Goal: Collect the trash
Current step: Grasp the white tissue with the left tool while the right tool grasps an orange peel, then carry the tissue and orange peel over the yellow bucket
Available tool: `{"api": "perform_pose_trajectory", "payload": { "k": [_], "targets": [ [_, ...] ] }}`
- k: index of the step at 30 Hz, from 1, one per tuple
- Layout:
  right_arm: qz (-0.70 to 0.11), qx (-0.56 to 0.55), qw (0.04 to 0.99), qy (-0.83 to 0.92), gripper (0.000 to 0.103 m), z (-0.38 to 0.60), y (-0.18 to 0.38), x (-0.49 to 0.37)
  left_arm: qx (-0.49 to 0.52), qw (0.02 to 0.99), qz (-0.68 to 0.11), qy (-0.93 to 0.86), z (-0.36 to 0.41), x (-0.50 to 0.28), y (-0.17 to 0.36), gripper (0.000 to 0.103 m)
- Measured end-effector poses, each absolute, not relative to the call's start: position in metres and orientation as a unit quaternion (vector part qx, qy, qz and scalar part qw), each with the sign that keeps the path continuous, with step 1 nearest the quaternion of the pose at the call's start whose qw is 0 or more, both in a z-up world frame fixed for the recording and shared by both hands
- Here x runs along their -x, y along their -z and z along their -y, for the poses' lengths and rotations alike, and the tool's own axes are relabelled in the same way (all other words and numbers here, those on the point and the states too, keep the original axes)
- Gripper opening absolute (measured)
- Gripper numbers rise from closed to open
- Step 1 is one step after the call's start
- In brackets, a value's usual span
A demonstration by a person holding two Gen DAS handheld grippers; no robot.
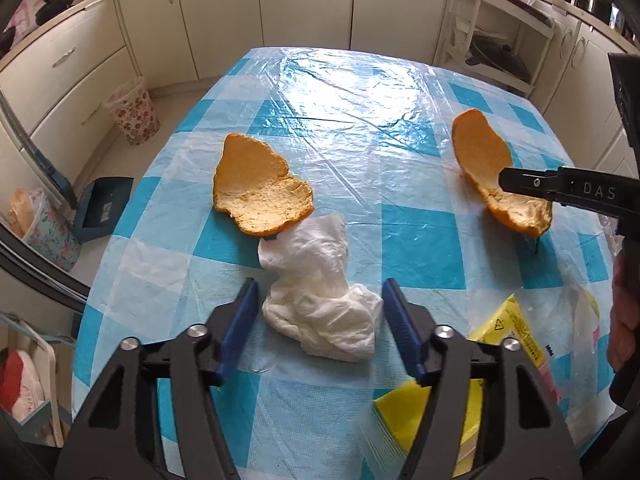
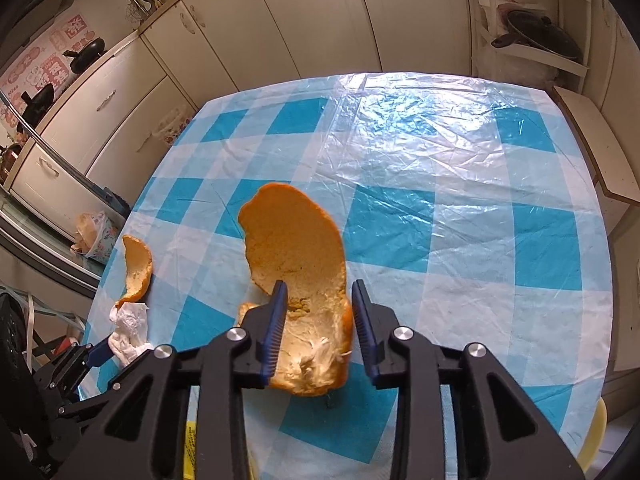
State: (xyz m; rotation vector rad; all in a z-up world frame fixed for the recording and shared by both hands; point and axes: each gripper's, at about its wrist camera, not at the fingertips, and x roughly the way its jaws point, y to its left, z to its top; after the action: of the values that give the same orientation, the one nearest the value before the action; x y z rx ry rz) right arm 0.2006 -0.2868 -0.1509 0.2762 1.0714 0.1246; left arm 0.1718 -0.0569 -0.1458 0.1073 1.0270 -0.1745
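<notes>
My right gripper [image 2: 318,300] sits open around a big orange peel [image 2: 296,248] on the checked tablecloth [image 2: 460,216].

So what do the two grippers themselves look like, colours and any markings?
Both match: the left gripper and right gripper have black angular linkage arms with round silver pivot bolts and two straight fingers faced with ribbed blue pads. From the left camera, the right gripper's black finger carries pale lettering, partly cut off.

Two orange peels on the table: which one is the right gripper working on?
The peel on the right, away from the crumpled tissue. The right gripper straddles its near end, jaws apart. The other peel lies untouched, its edge over the tissue.
</notes>
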Motion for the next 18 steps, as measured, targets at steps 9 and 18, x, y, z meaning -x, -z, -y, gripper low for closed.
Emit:
{"api": "perform_pose_trajectory", "payload": {
  "k": [9, 18],
  "targets": [
    [-0.492, -0.118, 0.861, -0.059, 0.009, 0.288, 0.142, -0.195, -0.062, 0.873, -0.477, 0.083, 0.057, -0.168, 0.14, 0.027],
    [-0.466, -0.114, 0.876, -0.042, 0.008, 0.308, 0.118, -0.177, -0.049, 0.876, -0.471, 0.086, 0.053, -0.165, 0.132, 0.018]
  ]
}}
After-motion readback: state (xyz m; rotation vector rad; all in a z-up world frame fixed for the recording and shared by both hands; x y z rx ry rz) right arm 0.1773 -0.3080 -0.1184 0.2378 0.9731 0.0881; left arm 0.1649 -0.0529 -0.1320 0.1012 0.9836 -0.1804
